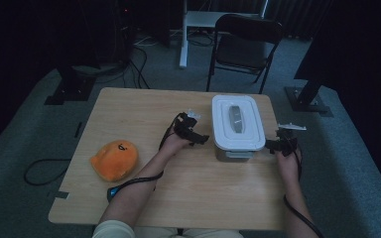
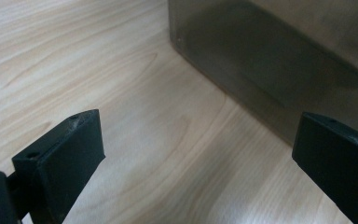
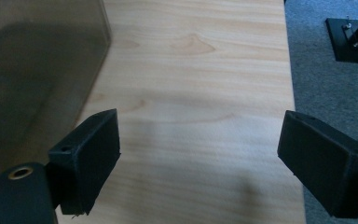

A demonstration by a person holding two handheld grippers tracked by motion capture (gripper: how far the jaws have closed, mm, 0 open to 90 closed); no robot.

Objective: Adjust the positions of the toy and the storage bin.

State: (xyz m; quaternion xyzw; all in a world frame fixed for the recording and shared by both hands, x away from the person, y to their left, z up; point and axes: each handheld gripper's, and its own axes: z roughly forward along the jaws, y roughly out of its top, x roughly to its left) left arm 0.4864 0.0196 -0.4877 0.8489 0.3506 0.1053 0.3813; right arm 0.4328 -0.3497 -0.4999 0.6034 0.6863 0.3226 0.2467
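A grey storage box with a white lid (image 1: 237,126) stands on the right half of the wooden table (image 1: 139,114). My left gripper (image 1: 198,139) rests at the box's left side, open, with nothing between its jaws; the box's grey wall (image 2: 279,60) is close ahead of it in the left gripper view. My right gripper (image 1: 274,146) is at the box's right front corner, open and empty. The box wall (image 3: 32,65) shows to the left of the near jaw in the right gripper view.
An orange plush item (image 1: 114,159) lies on the table's left front. A blue object (image 1: 112,192) sits by the left forearm. A folding chair (image 1: 245,47) stands beyond the table. The table's right edge (image 3: 292,93) runs just beside my right gripper, carpet below.
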